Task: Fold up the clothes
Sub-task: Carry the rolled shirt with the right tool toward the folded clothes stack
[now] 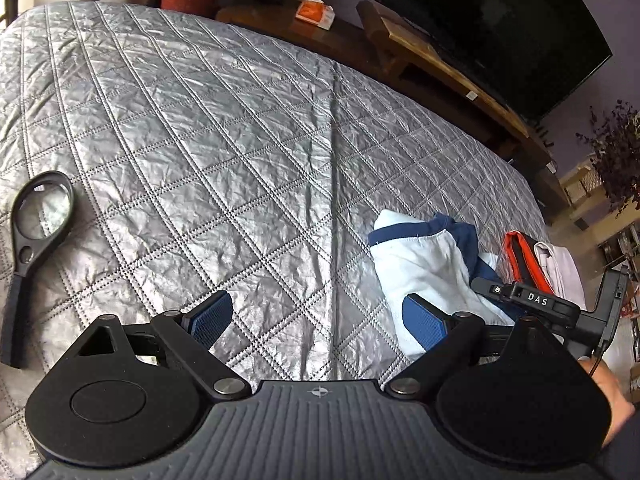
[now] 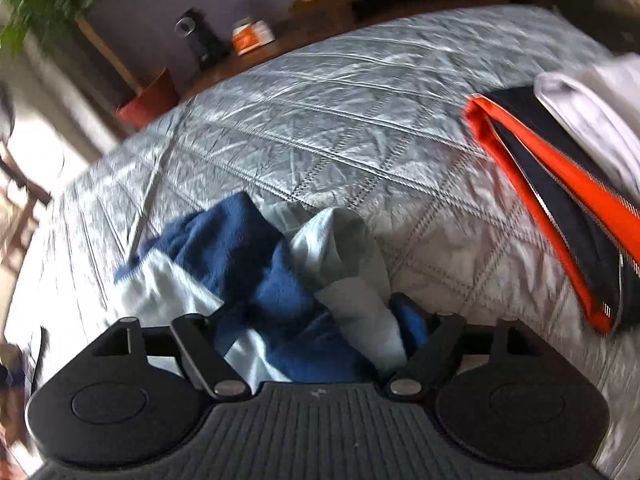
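One garment, a white and blue shirt point(image 1: 424, 264), lay crumpled on the grey quilted bedspread point(image 1: 208, 128), near the right edge of the bed. It looked soft and light, with loose folds, so I judged it would sag and slide when lifted; a seam, the blue collar band or a corner of the hem would give the firmest hold. The right gripper point(image 2: 308, 332) was low over it, with the cloth bunched between its spread fingers. The view was blurred, and I could not tell whether the jaws pinched the cloth or only stood around it. The left gripper point(image 1: 318, 320) hung above bare quilt just beside the shirt, its blue pads wide apart and holding nothing. Close beyond the shirt lay a black and orange garment point(image 2: 560, 204) and a white folded cloth point(image 2: 592, 120), touching each other. Well apart, at the left side of the bed, rested a black magnifying glass point(image 1: 38, 220).
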Available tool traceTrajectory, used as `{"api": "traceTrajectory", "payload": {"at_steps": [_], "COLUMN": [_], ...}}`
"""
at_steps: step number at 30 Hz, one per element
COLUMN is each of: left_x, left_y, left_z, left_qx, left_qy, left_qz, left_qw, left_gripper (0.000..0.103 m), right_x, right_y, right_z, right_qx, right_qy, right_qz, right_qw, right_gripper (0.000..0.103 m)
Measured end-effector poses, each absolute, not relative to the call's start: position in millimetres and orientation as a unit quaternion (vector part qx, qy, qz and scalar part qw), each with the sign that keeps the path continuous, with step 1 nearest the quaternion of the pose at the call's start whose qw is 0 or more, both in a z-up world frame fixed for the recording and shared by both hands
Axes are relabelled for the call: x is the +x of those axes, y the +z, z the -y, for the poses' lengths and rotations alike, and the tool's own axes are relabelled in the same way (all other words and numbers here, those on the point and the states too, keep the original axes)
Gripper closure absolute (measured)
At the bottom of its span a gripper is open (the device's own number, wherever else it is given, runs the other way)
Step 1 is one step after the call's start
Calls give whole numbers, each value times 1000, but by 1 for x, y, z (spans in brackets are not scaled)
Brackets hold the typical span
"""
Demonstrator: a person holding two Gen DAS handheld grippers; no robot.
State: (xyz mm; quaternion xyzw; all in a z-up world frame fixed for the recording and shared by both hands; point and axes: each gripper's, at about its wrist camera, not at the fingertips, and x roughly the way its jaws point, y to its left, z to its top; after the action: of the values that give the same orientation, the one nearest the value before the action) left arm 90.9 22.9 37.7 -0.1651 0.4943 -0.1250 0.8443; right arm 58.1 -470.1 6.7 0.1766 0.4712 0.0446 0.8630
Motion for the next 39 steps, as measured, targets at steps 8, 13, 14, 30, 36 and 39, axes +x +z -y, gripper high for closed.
{"api": "traceTrajectory", "payload": {"at_steps": [8,13,14,30,36,39], "left_x": [96,97,97,84,84,88], "left_y": [34,33,33,24,8,1], "left_z": [-30,-38,-39,18,33,28], "left_qx": [-173,-179,-179,-35,17,-4], "left_qy": [-105,-89,-87,-120,-111,-104], "left_qz": [-498,-499,-499,-502,-529,-547], "left_qw": [843,844,843,856,841,831], "left_gripper": [8,8,8,8,6,5], "right_x": [18,-15,-21,18,22,25], "right_y": [-2,6,12,39,11,-2], "right_z": [442,408,403,350,364,381], "right_qx": [239,198,175,61,145,189], "right_qy": [101,129,131,163,148,131], "right_qz": [-489,-504,-501,-401,-445,-449], "right_qw": [832,831,838,900,871,863], "right_gripper": [77,73,72,81,84,96]}}
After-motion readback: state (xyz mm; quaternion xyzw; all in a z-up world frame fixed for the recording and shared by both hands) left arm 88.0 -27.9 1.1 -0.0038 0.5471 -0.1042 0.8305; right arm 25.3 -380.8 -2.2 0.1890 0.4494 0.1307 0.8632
